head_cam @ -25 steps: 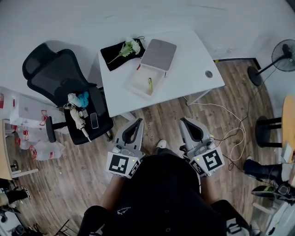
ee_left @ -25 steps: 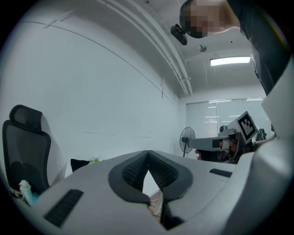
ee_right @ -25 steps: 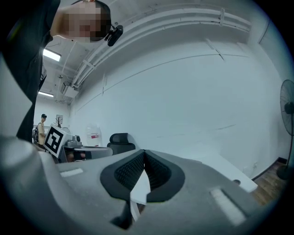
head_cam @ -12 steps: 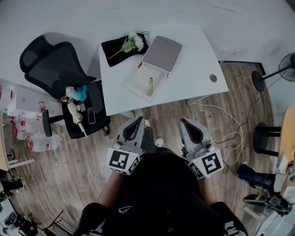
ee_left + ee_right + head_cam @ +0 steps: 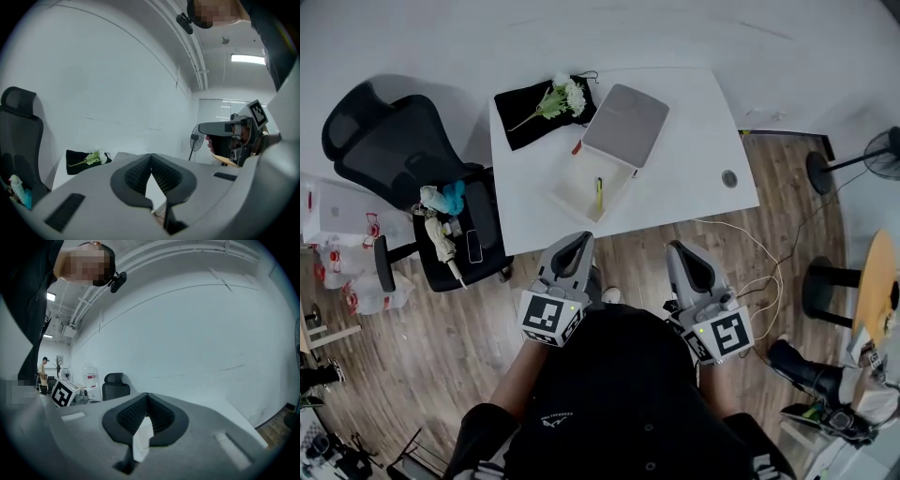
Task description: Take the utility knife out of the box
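I find the left gripper [image 5: 578,241] and right gripper [image 5: 679,249] both closed and empty, short of the table [image 5: 694,150]. The utility knife [image 5: 599,192] lies inside the open box [image 5: 574,187]. I judge it light, rigid and slim: pinch mid-handle.

The counter [image 5: 694,141] is plain white, the cloth [image 5: 525,122] on it black, the flower [image 5: 567,94] white on a green stem, the box [image 5: 572,187] pale off-white with a flat grey lid [image 5: 625,125], and the utility knife [image 5: 599,192] yellow. The chair [image 5: 384,141] is black against a floor [image 5: 441,356] of brown wood grain. The left hand-held gripper [image 5: 579,240] and right hand-held gripper [image 5: 676,247] are light grey with dark, finely ribbed pads [image 5: 133,176], each bearing a cube patterned in black-and-white squares.
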